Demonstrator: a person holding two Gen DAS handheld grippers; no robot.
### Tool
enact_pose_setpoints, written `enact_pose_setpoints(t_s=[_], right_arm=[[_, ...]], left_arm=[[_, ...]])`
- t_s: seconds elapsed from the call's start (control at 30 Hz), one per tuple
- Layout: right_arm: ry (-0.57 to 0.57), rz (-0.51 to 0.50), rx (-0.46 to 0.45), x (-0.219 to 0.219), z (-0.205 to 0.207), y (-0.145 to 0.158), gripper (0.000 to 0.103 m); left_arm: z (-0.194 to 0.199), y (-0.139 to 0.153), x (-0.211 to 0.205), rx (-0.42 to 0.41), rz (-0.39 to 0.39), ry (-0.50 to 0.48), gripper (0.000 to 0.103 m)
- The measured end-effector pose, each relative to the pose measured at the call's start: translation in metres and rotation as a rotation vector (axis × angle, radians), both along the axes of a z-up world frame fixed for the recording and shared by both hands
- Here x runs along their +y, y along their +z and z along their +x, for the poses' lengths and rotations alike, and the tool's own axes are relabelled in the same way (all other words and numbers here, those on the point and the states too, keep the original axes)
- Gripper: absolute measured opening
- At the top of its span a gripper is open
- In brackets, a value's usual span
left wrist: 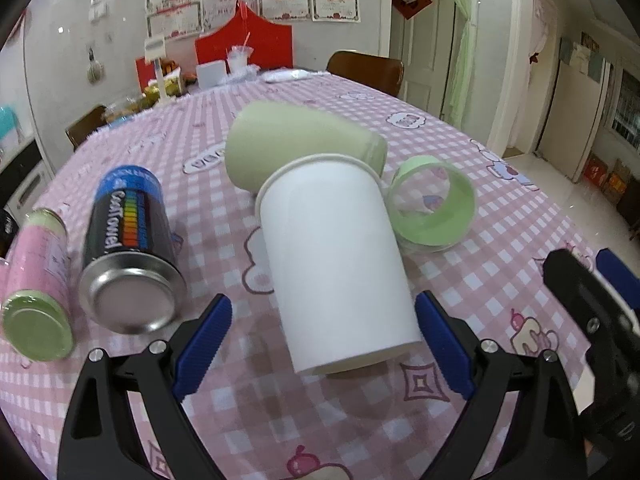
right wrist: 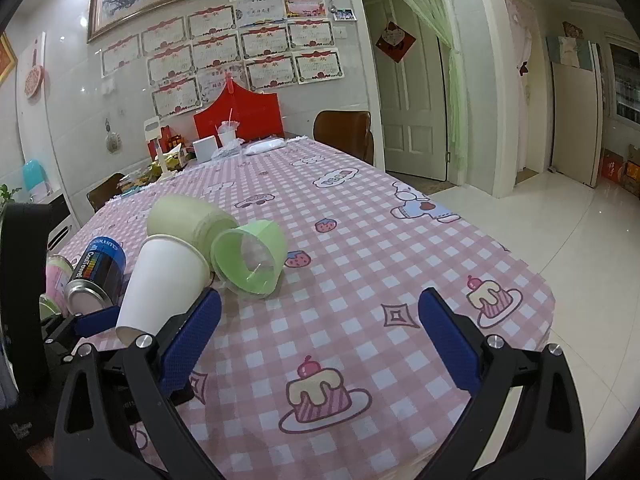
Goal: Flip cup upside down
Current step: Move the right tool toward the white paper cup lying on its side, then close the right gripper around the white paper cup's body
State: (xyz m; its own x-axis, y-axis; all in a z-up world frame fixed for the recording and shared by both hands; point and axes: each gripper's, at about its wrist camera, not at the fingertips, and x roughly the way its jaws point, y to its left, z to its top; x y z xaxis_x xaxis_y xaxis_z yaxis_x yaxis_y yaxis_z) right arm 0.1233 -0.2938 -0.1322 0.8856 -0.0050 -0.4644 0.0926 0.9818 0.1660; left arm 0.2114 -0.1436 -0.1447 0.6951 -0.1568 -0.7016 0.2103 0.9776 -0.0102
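Note:
A white paper cup (left wrist: pixel 336 264) lies on its side on the pink checked tablecloth (left wrist: pixel 460 144), base toward me, rim away. My left gripper (left wrist: pixel 324 344) is open, its blue pads on either side of the cup's base, apart from it. The cup also shows in the right wrist view (right wrist: pixel 164 284). My right gripper (right wrist: pixel 320 340) is open and empty over the tablecloth (right wrist: pixel 360 240), to the right of the cup. It shows in the left wrist view (left wrist: pixel 592 300) at the right edge.
A pale green cup (left wrist: pixel 296 140) lies behind the white cup. A light green clear cup (left wrist: pixel 432 204) lies to its right. A blue-black can (left wrist: pixel 128 248) and a pink bottle (left wrist: pixel 36 280) lie at the left. Boxes and chairs stand at the table's far end.

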Motion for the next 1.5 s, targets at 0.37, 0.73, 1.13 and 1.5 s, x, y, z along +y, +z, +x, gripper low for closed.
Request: enact_pose_setpoints(t_s=[0.37, 0.73, 1.13, 1.5], right_arm=[[0.014, -0.026, -0.01, 0.011, -0.01, 0.01, 0.095], [0.086, -0.047, -0.017, 0.047, -0.025, 0.024, 0.095], [0.166, -0.126, -0.036, 0.103, -0.037, 0.033, 0.095], [0.197, -0.118, -0.002, 0.117, -0.032, 0.026, 0.095]], left_arm=[[-0.011, 0.005, 0.013, 0.015, -0.038, -0.04, 0.059], [-0.06, 0.02, 0.044, -0.034, -0.006, -0.065, 0.059], [-0.096, 0.02, 0.103, -0.03, -0.028, -0.003, 0.059], [-0.092, 0.003, 0.118, 0.031, -0.089, -0.012, 0.059]])
